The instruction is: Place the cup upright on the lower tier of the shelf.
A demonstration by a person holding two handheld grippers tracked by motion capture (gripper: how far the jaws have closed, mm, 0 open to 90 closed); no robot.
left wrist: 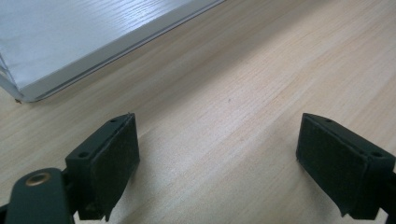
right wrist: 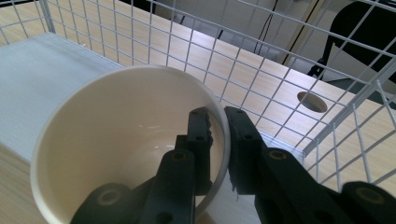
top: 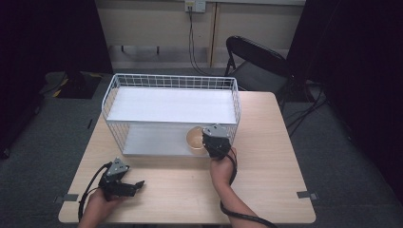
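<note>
A cream bowl [top: 195, 138] sits at the right end of the white wire rack's lower shelf [top: 147, 142]. My right gripper [top: 209, 142] is shut on the bowl's rim; in the right gripper view one jaw is inside the bowl [right wrist: 116, 140] and the other outside, pinching the wall at my right gripper [right wrist: 222, 149]. My left gripper [top: 138, 184] rests low over the wooden table near its front left, pointing right. Its jaws stand wide apart in the left gripper view, my left gripper [left wrist: 217, 158] holding nothing above bare wood.
The white wire rack [top: 114, 90] has an upper shelf [top: 171, 105] and mesh walls [right wrist: 280, 60] close around the bowl. A black folding chair [top: 256, 64] stands behind the table. The rack's lower shelf edge [left wrist: 93, 56] lies ahead of the left gripper. The table [top: 266, 156] has bare wood at the right.
</note>
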